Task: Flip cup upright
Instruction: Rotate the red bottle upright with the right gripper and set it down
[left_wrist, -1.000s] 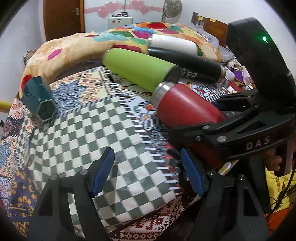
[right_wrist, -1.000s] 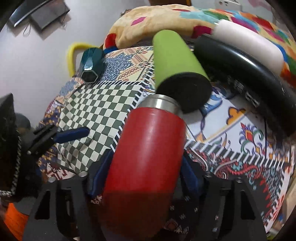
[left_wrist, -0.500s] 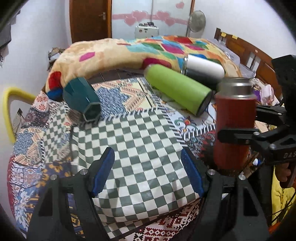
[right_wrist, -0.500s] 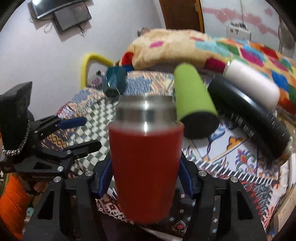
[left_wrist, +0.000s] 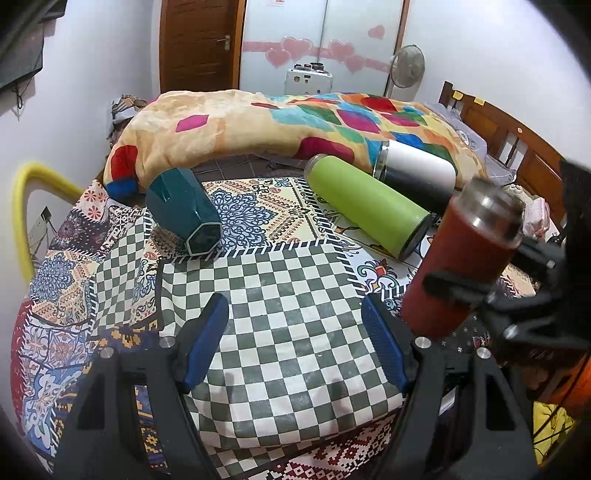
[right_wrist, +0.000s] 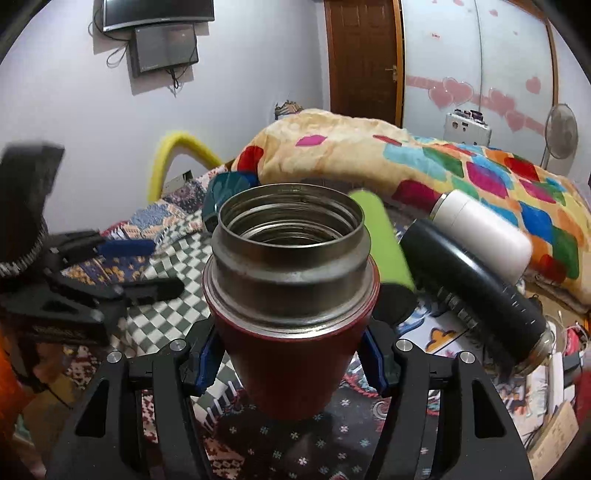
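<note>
My right gripper (right_wrist: 291, 358) is shut on a red cup (right_wrist: 291, 347) with a steel rim, held mouth up and open to the camera. In the left wrist view the red cup (left_wrist: 461, 266) stands nearly upright, tilted a little right, at the table's right side, with the right gripper's (left_wrist: 476, 291) black fingers around its middle. My left gripper (left_wrist: 295, 339) is open and empty over the checkered cloth (left_wrist: 288, 295). It shows in the right wrist view (right_wrist: 140, 266) at the left.
Lying on their sides are a teal hexagonal cup (left_wrist: 184, 214), a green cup (left_wrist: 365, 206), a white cup (left_wrist: 417, 166) and a black cup (right_wrist: 476, 291). A colourful rolled blanket (left_wrist: 258, 122) lies behind them. A yellow chair frame (left_wrist: 22, 206) stands at the left.
The red cup has been lifted from lying on its side and turned mouth up in my right gripper. My left gripper has pulled back, still open.
</note>
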